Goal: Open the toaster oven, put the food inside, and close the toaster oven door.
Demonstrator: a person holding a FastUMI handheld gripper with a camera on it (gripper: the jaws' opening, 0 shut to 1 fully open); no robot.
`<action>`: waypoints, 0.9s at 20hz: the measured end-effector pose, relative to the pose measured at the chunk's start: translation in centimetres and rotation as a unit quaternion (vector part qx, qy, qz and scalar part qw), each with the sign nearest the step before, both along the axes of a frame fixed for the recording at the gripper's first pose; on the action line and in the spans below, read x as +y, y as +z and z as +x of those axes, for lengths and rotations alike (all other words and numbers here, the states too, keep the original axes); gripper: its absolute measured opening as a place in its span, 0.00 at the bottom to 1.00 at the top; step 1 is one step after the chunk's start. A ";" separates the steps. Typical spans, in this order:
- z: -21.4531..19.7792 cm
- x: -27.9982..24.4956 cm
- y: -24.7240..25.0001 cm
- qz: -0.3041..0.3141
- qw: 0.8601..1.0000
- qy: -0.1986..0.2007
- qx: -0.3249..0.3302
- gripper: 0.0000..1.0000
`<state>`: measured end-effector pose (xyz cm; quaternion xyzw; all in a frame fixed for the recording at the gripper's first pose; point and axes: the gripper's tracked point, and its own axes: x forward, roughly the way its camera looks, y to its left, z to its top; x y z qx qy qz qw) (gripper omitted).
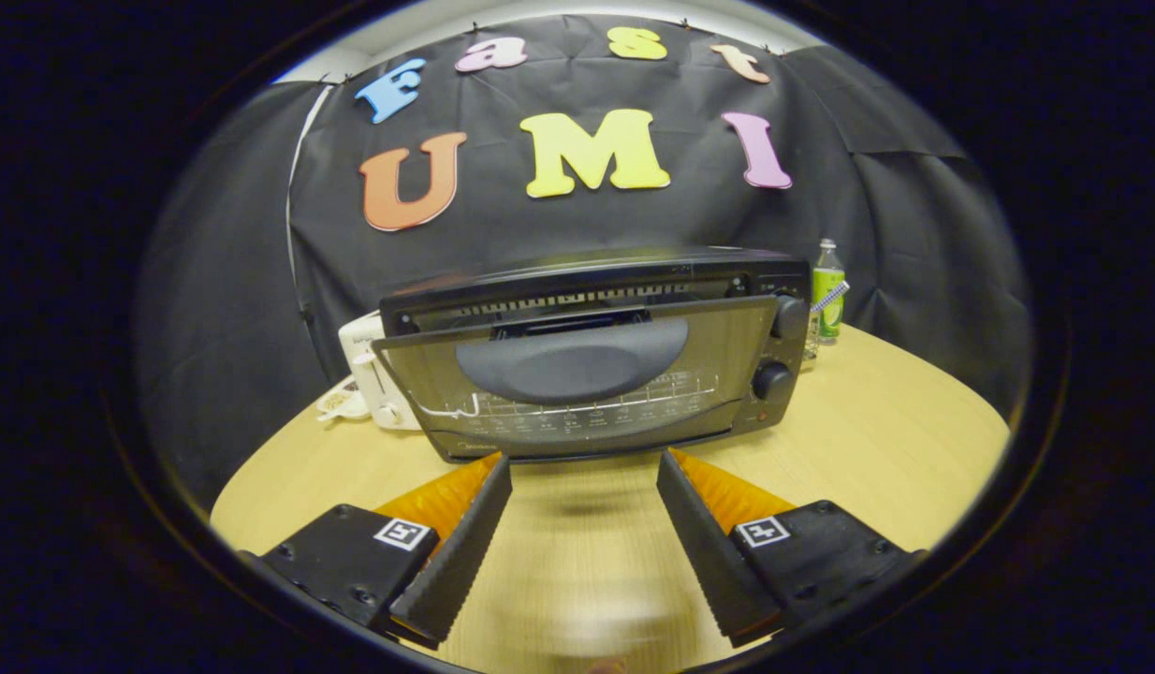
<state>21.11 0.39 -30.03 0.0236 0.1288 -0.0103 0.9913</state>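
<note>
A black toaster oven (596,351) stands on the wooden table just beyond my fingers. Its glass door (577,384) is tilted partway open toward me, with a gap along the top edge. The door's wide dark handle (573,360) sits straight ahead of the fingers, a little above them. Two knobs (779,346) are on the oven's right side. My gripper (584,473) is open, with nothing between its fingers, and the fingertips stop short of the door's lower edge. I cannot make out any food.
A white toaster (376,379) stands to the left behind the oven, with a small plate (339,402) beside it. A green-labelled bottle (826,290) stands behind the oven's right end. Bare wooden table (877,421) lies to the right and under the fingers.
</note>
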 end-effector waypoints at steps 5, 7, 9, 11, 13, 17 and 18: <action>-0.2 0.3 2.3 -0.019 1.000 0.002 -0.023 1.00; -0.3 0.4 2.4 -0.020 1.000 0.006 -0.021 1.00; -0.8 0.2 2.9 -0.019 1.000 0.005 -0.023 1.00; -1.8 0.2 3.9 -0.016 0.999 0.005 -0.029 1.00; -3.3 0.0 5.4 -0.013 0.999 0.007 -0.040 1.00; -7.1 -0.7 10.5 -0.019 0.997 -0.005 -0.076 1.00; -8.1 -0.9 12.0 -0.024 0.996 -0.010 -0.088 1.00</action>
